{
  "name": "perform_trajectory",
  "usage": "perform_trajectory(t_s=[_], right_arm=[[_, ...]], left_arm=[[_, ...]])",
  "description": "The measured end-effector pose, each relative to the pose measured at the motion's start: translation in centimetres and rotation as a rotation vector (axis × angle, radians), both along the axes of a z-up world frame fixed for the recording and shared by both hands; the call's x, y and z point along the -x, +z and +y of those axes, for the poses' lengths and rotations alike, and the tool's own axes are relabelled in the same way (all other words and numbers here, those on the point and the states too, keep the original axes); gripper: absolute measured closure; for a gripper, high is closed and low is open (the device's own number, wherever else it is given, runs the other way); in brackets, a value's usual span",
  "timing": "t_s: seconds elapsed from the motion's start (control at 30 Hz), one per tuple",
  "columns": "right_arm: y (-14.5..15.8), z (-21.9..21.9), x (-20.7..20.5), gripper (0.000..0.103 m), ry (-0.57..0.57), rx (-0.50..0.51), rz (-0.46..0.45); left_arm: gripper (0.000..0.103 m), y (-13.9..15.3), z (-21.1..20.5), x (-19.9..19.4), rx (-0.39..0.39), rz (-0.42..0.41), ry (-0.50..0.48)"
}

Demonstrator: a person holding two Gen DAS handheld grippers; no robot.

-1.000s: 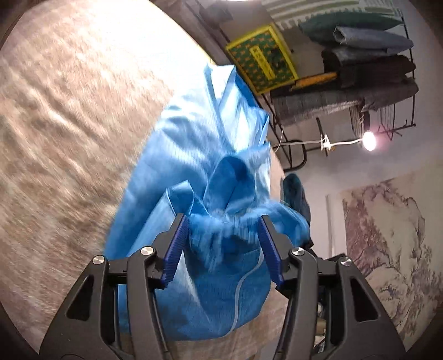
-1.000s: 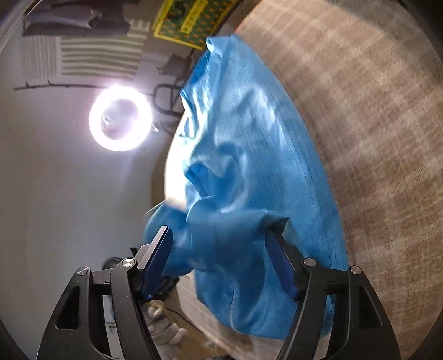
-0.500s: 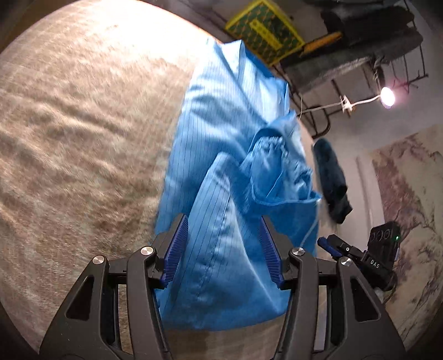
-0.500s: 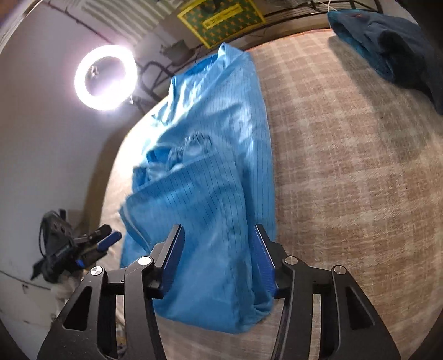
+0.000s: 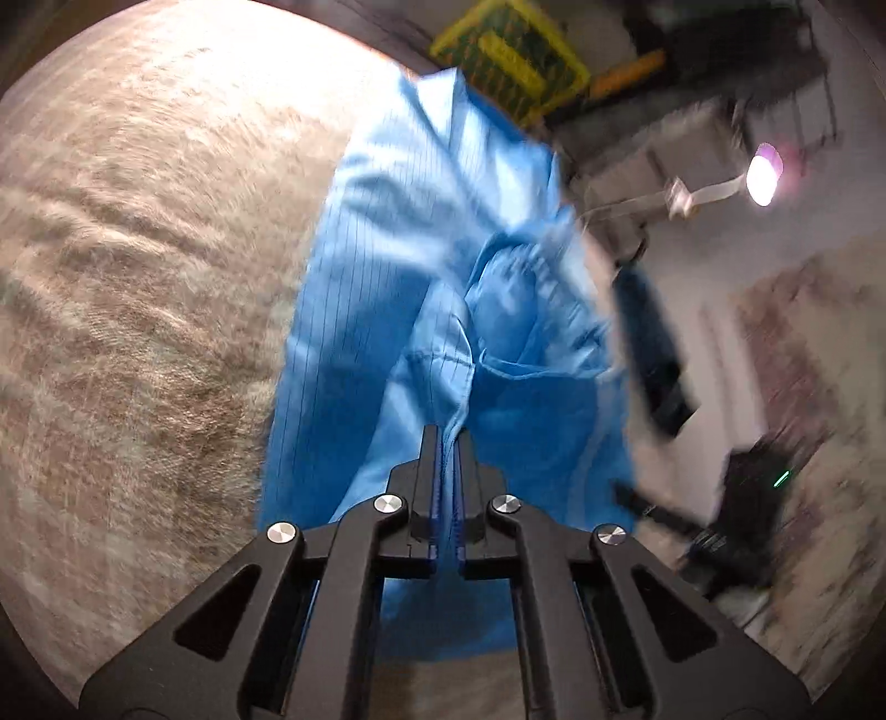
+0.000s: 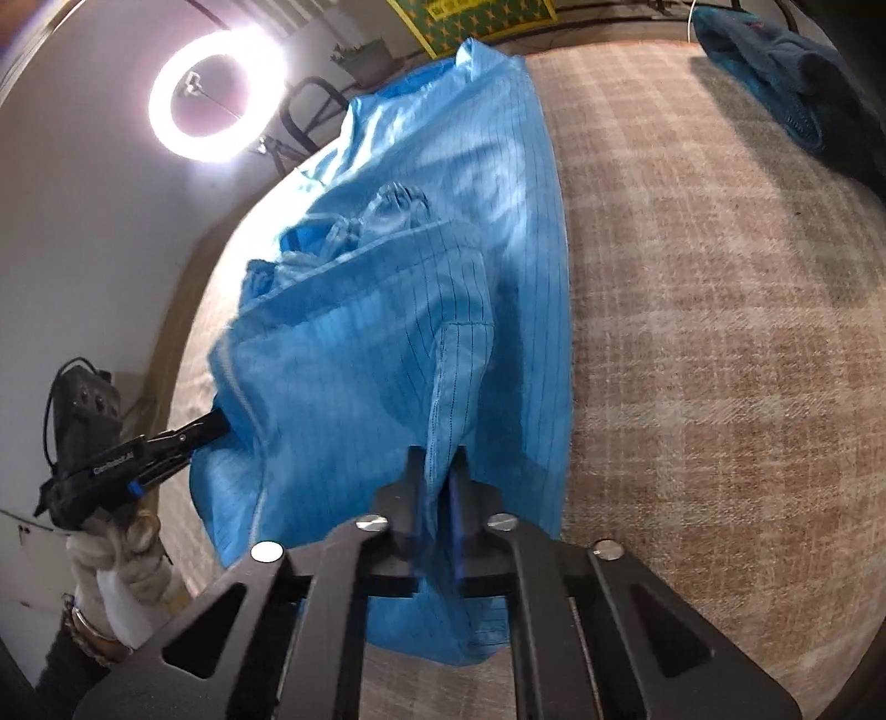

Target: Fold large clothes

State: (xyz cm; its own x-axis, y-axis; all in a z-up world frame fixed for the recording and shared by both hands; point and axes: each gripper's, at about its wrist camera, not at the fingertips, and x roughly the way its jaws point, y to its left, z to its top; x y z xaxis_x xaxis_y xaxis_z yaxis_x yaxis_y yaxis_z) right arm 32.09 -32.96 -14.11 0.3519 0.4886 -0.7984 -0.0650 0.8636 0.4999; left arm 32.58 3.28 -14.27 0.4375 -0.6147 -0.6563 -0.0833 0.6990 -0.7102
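A large bright blue pinstriped garment lies bunched in a long strip on the beige plaid-covered table. My left gripper is shut on a raised fold at the garment's near end. In the right wrist view the same garment runs away from me, and my right gripper is shut on a stitched seam fold of it. The left gripper also shows at the left there, pinching the cloth's edge, held by a gloved hand. The right gripper's body is a dark blur at the right.
A dark teal garment lies at the table's far right corner. A ring light and a lamp glare beyond the table edge. A yellow-green box and a rack stand behind. Plaid cloth stretches right of the blue garment.
Both grippers went from open around the blue cloth to shut on folds of it. The right wrist rolled, so the table now fills the right of its view.
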Motion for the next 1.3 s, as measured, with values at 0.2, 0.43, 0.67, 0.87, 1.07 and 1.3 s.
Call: perform_trajectory(t_s=[0.2,0.43,0.67,0.87,1.07,1.3], right_arm=[[0.1,-2.3,0.5,0.101,-0.082,-0.036,0.002],[1.3,-1.2,0.6,0.086,0.013,-0.024,-0.035],[0.5,-2.9,0.4,0.086,0.018,-0.113,-0.023],[-0.3,-3.0,1.4,0.085,0.122,-0.113,0.004],[-2.1,-3.6,2.5,0.084,0.126,-0.139,0.02],[-0.3,-1.2,2.7,0.099,0.126,-0.039,-0.081]], left_arm=[[0.103,-0.9,3.7,0.5,-0.006,0.019,0.149],[0.055,-0.3,2.6,0.7,-0.001,0.018,0.11],[0.055,-2.3,0.5,-0.1,0.042,0.096,0.001],[0.057,-2.6,1.5,1.1,0.117,0.113,-0.039],[0.056,-3.9,2.4,2.0,0.172,0.135,-0.059],[0.102,0.7,3.1,4.2,0.104,-0.049,0.1]])
